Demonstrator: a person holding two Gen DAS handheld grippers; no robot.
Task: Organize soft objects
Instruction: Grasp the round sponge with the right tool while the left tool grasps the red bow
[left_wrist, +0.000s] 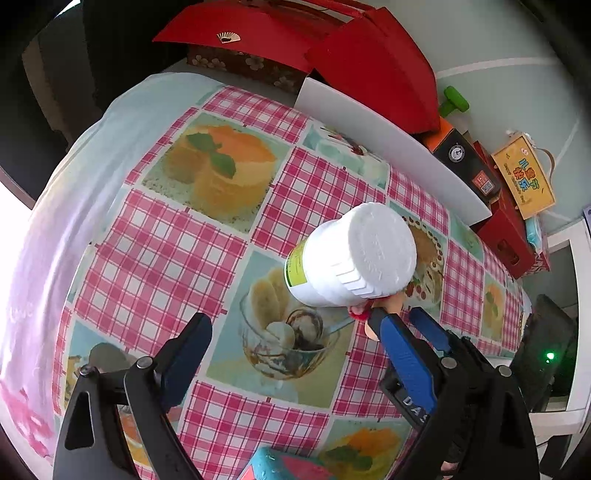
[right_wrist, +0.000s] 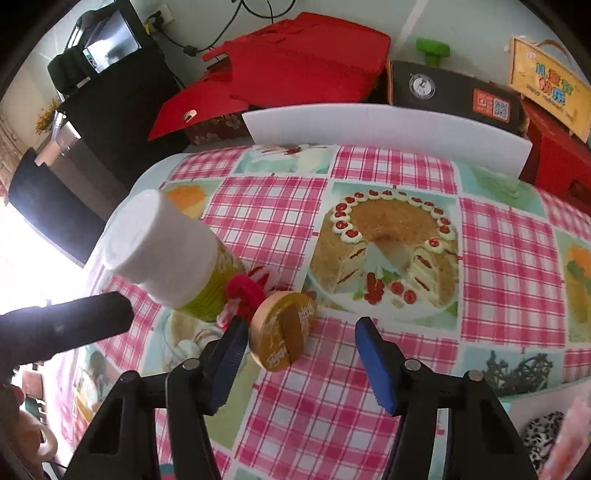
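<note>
A white plastic jar (left_wrist: 351, 254) with a white lid and green label stands on the checked tablecloth; it also shows in the right wrist view (right_wrist: 170, 254). A small red and pink soft toy (right_wrist: 245, 291) lies against the jar's base, partly hidden; a bit of it shows in the left wrist view (left_wrist: 360, 312). A round yellow tin (right_wrist: 282, 330) leans on its edge beside the toy. My left gripper (left_wrist: 288, 325) is open, its right finger touching the toy. My right gripper (right_wrist: 301, 332) is open with the tin between its fingers.
A white foam board (right_wrist: 388, 129) stands along the table's far edge, with red boxes (right_wrist: 295, 70), a black box (right_wrist: 450, 92) and a yellow bag (right_wrist: 546, 96) behind it. A teal and pink object (left_wrist: 280, 465) lies at the near edge. A leopard-print item (right_wrist: 543, 435) lies at the right.
</note>
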